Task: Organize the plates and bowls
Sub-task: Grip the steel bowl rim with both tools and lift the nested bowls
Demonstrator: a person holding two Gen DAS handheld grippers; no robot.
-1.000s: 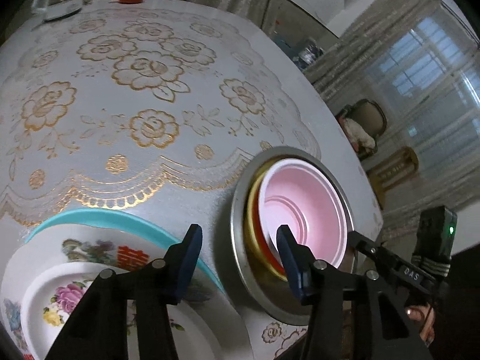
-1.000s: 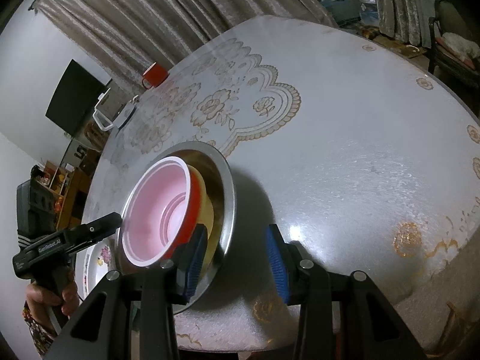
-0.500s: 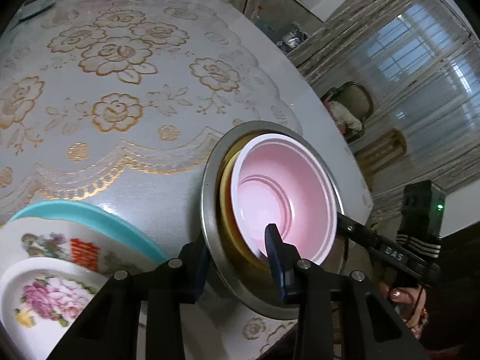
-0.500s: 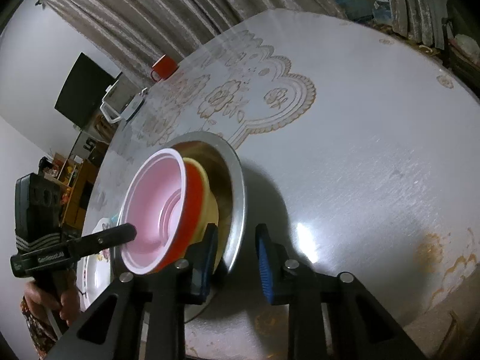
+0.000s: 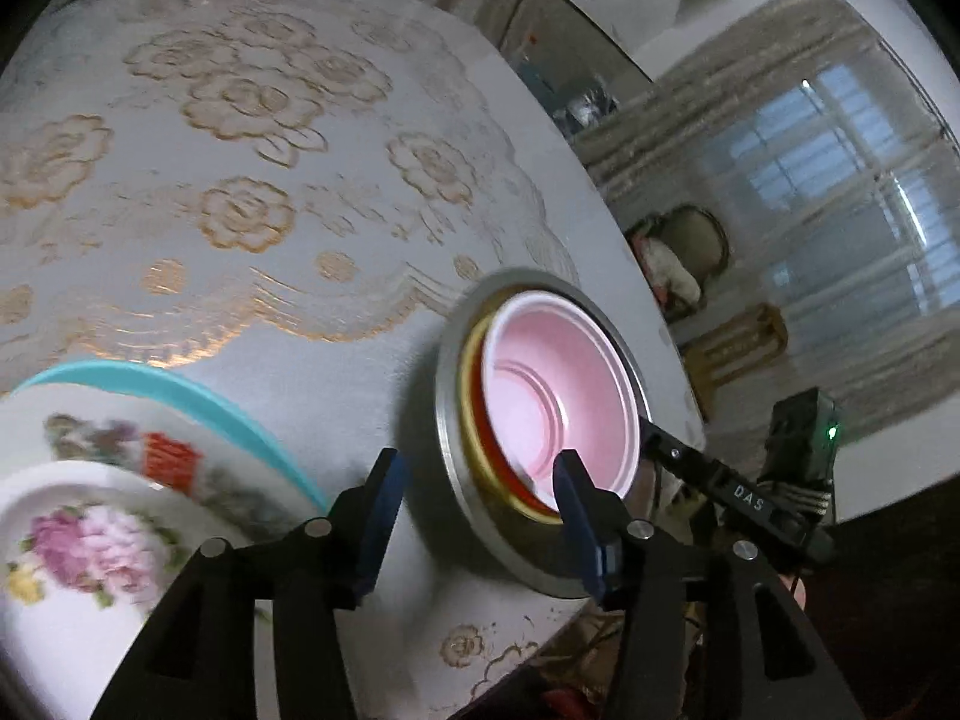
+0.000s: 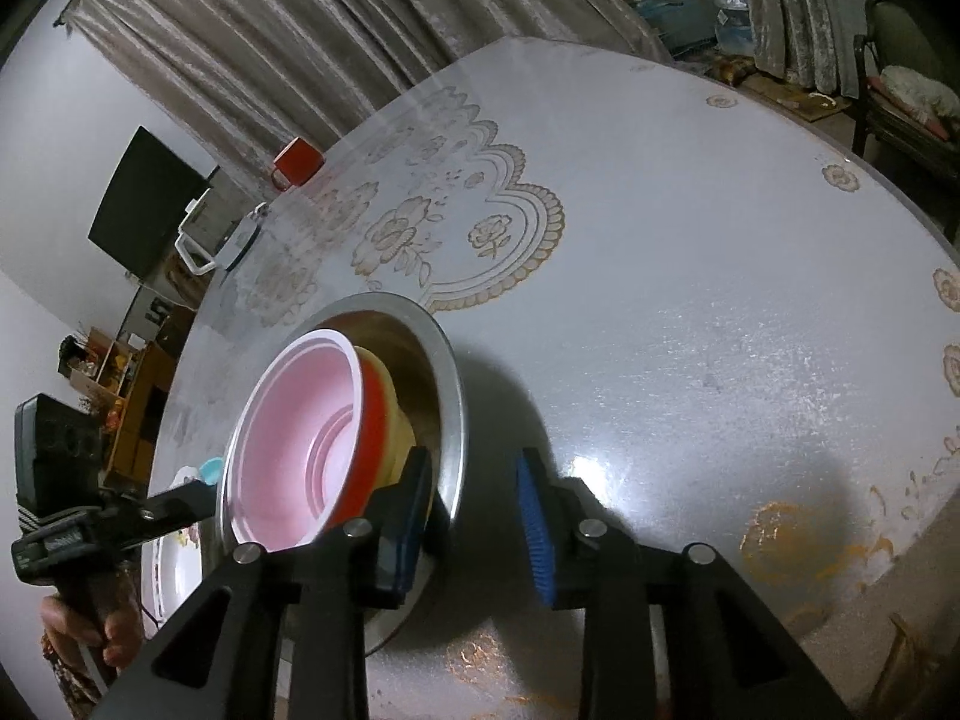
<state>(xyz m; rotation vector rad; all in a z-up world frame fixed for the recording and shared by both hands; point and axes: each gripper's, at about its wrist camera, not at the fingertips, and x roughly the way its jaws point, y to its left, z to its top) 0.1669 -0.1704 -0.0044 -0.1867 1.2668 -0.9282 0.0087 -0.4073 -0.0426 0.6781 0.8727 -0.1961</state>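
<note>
Smooth pink bowl (image 5: pixel 561 396) nested in round steel basin (image 6: pixel 451 396), left hand-held gripper (image 5: pixel 480 510) and right hand-held gripper (image 6: pixel 474 516) both released.

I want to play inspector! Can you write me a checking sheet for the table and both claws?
Surface: round table, gold-flower cloth.
Job's things: pink bowl nested in red and yellow bowls inside steel basin; flowered plates stacked on a teal one.
Clutter: red mug, clear jug.
Grippers: left claw open; right claw open, straddling the basin rim.
Cables: nothing seen.
Surroundings: curtains, window, television, chair.
</note>
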